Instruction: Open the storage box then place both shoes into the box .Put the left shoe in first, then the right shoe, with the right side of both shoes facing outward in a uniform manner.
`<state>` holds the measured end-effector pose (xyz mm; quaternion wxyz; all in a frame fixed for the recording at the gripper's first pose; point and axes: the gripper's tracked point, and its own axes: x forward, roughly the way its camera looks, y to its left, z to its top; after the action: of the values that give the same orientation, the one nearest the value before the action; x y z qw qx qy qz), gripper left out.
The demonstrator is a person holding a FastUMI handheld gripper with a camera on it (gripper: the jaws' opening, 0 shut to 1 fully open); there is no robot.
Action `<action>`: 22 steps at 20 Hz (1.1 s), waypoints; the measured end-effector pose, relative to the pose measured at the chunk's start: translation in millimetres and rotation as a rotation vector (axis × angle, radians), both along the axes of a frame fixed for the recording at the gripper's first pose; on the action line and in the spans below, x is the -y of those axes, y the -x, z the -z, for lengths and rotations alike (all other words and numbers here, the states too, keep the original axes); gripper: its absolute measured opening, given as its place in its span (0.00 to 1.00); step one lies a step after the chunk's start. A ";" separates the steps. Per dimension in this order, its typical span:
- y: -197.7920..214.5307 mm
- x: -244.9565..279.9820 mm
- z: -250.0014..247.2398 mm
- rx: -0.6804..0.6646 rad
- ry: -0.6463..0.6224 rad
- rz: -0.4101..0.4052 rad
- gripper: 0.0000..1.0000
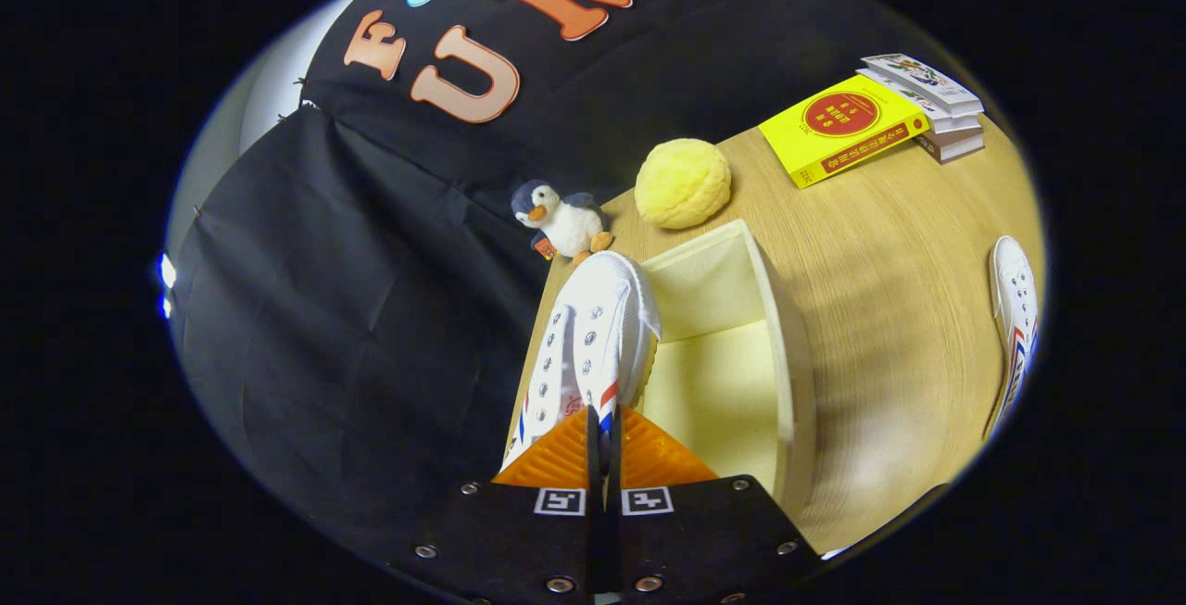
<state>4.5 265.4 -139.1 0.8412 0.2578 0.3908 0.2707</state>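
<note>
My gripper is shut on the collar edge of a white lace-up shoe with red and blue stripes. The shoe's toe points away from me. It hangs over the left wall of the open pale yellow storage box, whose inside shows just to the right of the fingers. A second white shoe lies on the wooden table far to the right of the box.
Beyond the box sit a plush penguin and a round yellow plush ball near the black cloth wall. A yellow book and a small stack of books lie at the table's far right. The table's left edge runs beside the box.
</note>
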 end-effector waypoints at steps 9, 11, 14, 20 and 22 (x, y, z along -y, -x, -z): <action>-0.5 -24.8 38.4 -0.020 0.097 0.008 0.00; 4.2 -31.2 46.6 -0.034 0.117 -0.013 0.00; 6.1 -33.3 53.9 -0.034 0.151 -0.013 0.00; -2.5 -36.6 45.0 -0.013 0.157 -0.018 0.23; -6.1 -24.1 35.9 0.015 0.176 0.002 0.52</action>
<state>10.5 289.5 -175.0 0.8639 0.1810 0.4064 0.2363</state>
